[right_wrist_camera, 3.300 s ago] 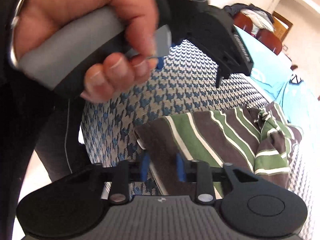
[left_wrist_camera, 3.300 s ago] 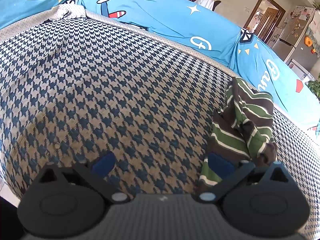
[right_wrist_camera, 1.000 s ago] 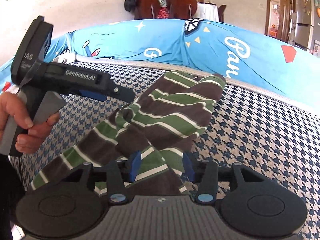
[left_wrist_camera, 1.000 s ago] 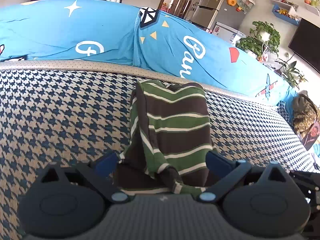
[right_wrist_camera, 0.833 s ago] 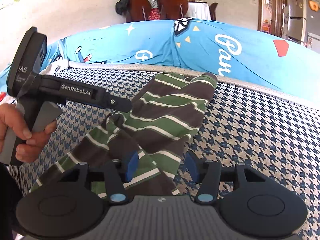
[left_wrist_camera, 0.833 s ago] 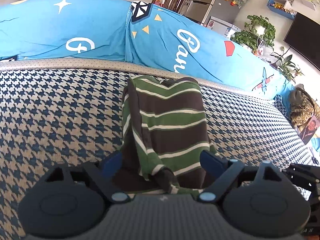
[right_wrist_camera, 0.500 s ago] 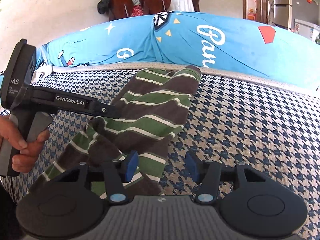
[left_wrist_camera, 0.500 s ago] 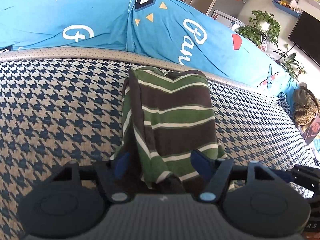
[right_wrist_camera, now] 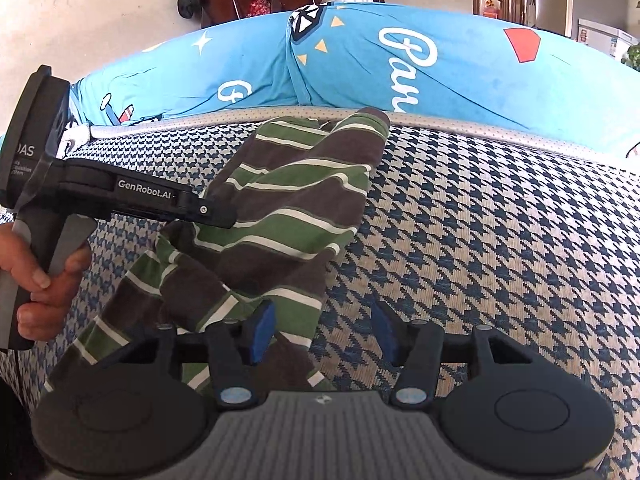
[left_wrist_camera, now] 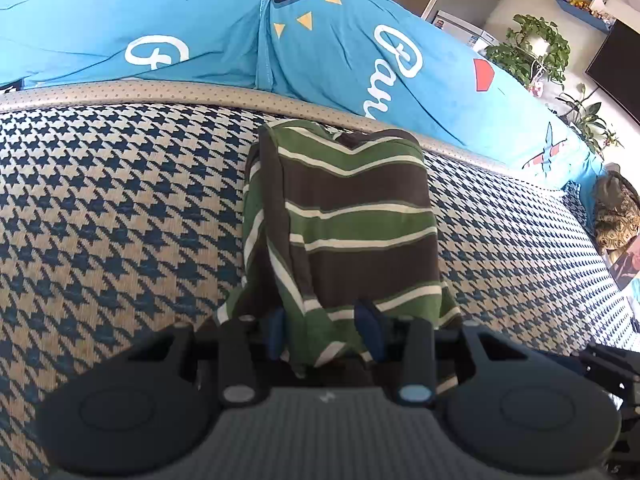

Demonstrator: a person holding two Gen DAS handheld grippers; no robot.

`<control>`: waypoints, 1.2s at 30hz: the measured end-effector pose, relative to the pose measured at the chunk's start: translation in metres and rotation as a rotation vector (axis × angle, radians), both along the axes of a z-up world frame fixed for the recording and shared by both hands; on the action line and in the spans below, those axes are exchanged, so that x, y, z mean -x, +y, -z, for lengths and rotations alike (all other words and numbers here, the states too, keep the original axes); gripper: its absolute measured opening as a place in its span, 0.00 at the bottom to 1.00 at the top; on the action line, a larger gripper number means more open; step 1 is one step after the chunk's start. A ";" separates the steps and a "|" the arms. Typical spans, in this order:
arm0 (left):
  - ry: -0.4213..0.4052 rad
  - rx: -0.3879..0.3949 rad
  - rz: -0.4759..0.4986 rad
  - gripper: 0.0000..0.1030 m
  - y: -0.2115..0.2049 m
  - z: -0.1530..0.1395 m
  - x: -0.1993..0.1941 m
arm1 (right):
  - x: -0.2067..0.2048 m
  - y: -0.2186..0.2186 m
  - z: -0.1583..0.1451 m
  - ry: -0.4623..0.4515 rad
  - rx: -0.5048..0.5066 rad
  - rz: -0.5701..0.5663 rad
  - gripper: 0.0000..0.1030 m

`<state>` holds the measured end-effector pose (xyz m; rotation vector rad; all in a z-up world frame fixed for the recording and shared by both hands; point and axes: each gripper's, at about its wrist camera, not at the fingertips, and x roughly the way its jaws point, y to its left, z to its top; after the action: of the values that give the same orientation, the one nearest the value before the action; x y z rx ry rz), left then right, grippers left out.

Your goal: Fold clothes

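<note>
We see the striped shirt (left_wrist_camera: 352, 224) lying bunched on the houndstooth sofa seat (left_wrist_camera: 120, 216), far end near the blue cushions (left_wrist_camera: 200, 28). Our left gripper (left_wrist_camera: 323, 330) has its pads pinched in on the shirt's near edge, cloth gathered btwn them. Our right gripper (right_wrist_camera: 322, 330) sits w/ fingers apart, left pad at the shirt's right edge, nothing held. A hand (right_wrist_camera: 38, 276) grips the left tool's handle.

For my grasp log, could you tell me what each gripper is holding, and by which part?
The left gripper pinches the striped garment at its bunched near edge. The right gripper is open, holding nothing.
</note>
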<state>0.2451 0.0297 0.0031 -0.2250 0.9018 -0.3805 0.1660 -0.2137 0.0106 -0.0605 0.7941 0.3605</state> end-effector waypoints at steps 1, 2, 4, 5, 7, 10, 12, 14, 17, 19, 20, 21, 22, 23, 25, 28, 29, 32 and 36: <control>0.000 -0.008 -0.001 0.36 0.000 -0.002 0.001 | 0.000 0.000 0.000 -0.001 0.003 0.000 0.52; -0.007 -0.029 0.001 0.36 -0.002 -0.003 0.003 | 0.000 0.000 0.000 -0.002 0.005 0.001 0.52; -0.037 -0.087 0.002 0.36 -0.005 -0.007 0.009 | 0.000 0.000 0.000 0.000 0.008 0.001 0.52; -0.052 -0.112 0.004 0.36 -0.006 -0.009 0.012 | 0.000 0.001 0.000 0.002 0.009 0.001 0.52; -0.054 -0.105 0.023 0.36 -0.008 -0.010 0.015 | 0.000 0.001 0.001 0.005 0.010 0.000 0.52; -0.045 -0.111 0.040 0.36 -0.011 -0.008 0.016 | 0.000 0.003 0.001 0.004 0.015 -0.006 0.52; -0.027 -0.115 0.039 0.36 -0.012 -0.003 0.015 | 0.001 0.004 0.001 0.005 0.018 -0.008 0.52; -0.012 -0.097 0.027 0.36 -0.010 0.001 0.012 | 0.001 0.003 0.001 0.003 0.016 -0.009 0.52; -0.008 -0.068 0.006 0.36 -0.008 0.005 0.006 | 0.001 0.004 0.002 0.010 0.017 -0.010 0.52; -0.013 -0.040 -0.010 0.34 -0.005 0.005 0.004 | 0.001 0.005 0.002 0.011 0.020 -0.012 0.52; -0.025 -0.052 -0.015 0.29 -0.006 0.003 0.005 | 0.002 0.006 0.002 0.010 0.021 -0.015 0.52; -0.037 -0.064 -0.020 0.24 -0.007 0.002 0.005 | 0.002 0.006 0.002 0.008 0.024 -0.019 0.52; -0.050 -0.077 -0.025 0.22 -0.007 0.001 0.006 | 0.002 0.007 0.002 0.006 0.027 -0.020 0.52; -0.062 -0.089 -0.031 0.19 -0.008 -0.001 0.006 | 0.002 0.007 0.002 0.005 0.029 -0.020 0.52; -0.087 -0.114 -0.041 0.17 -0.009 -0.003 0.007 | 0.000 0.006 0.003 0.012 0.023 -0.016 0.52; -0.124 -0.151 -0.057 0.14 -0.012 -0.007 0.009 | 0.001 0.006 0.004 0.020 0.015 -0.014 0.52; -0.137 -0.163 -0.062 0.14 -0.012 -0.008 0.009 | 0.001 0.006 0.004 0.021 0.013 -0.015 0.52; -0.174 -0.201 -0.078 0.14 -0.014 -0.012 0.011 | 0.002 0.008 0.005 0.026 -0.004 -0.025 0.52; -0.224 -0.250 -0.099 0.14 -0.017 -0.017 0.013 | 0.003 0.013 0.006 0.041 -0.050 -0.062 0.52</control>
<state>0.2323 0.0127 0.0205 0.0038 0.7064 -0.1936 0.1635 -0.2006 0.0048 -0.0314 0.8246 0.4415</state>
